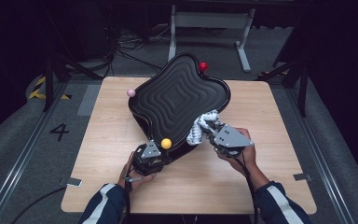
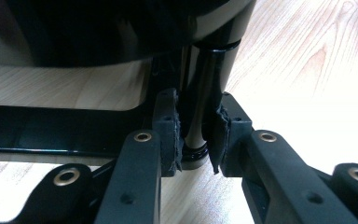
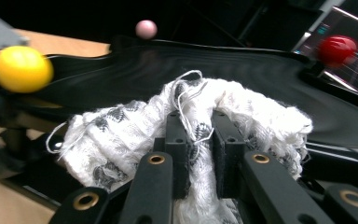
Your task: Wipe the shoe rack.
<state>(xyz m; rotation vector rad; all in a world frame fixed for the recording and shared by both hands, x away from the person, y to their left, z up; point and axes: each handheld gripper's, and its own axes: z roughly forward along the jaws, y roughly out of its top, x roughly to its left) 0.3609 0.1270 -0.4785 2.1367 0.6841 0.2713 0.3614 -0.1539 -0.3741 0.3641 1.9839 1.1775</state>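
pinching cloth [image 3: 121, 135] (right gripper [image 3: 198, 135])

1. The black tray [image 1: 179, 95] is standing right ahead of both grippers, blocking the way forward low down.
2. A yellow knob [image 1: 166, 143] is sitting just beside the left gripper [image 1: 150, 156], crowding its right.
3. Bare table [image 1: 200, 179] is lying open behind and between the hands.
4. Outward of the right gripper [image 1: 214, 128], the tabletop is staying free.
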